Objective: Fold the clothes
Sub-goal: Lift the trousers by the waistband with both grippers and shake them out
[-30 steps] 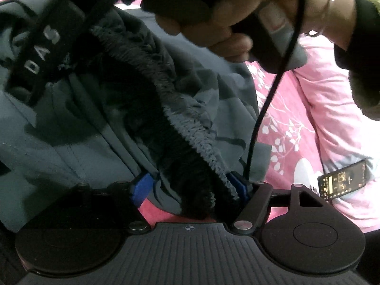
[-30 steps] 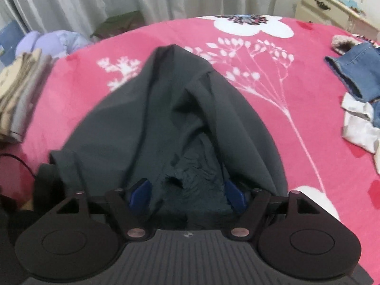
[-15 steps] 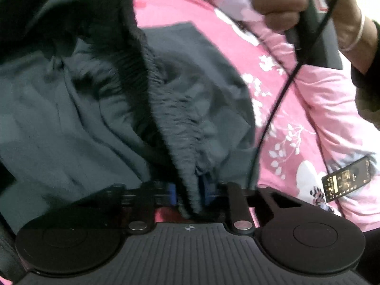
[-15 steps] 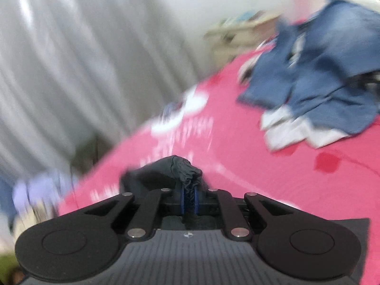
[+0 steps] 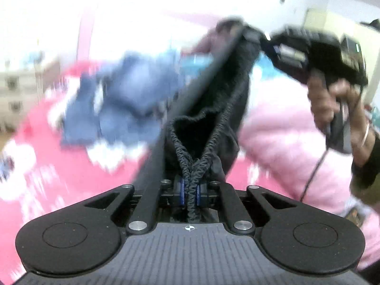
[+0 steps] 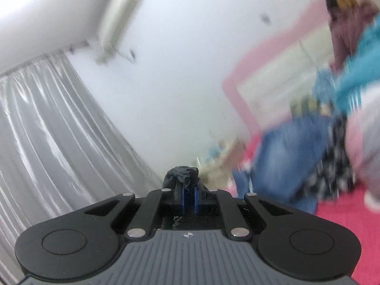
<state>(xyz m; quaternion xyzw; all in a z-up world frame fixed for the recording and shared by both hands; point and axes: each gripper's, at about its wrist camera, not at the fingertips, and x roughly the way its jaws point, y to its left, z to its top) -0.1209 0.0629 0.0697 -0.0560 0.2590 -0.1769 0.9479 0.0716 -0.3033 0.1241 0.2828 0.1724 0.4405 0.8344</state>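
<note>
grey curtain (image 6: 42,128) | wall air conditioner (image 6: 116,16) | cream dresser (image 5: 14,95) | pink bedspread (image 5: 59,178)

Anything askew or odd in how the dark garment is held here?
Nothing looks damaged. The dark grey elastic-waisted garment hangs stretched between the left gripper and right gripper, both clamped on its bunched waistband. The blue denim clothes pile is motion-blurred.

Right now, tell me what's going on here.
A person is folding laundry over a pink bed cover, one handheld gripper in each hand. The left gripper is shut on the elastic waistband of a dark garment, and the right gripper is shut on another bunch of it, so the garment is held up between them. A blurred pile of blue clothes lies behind.
</note>
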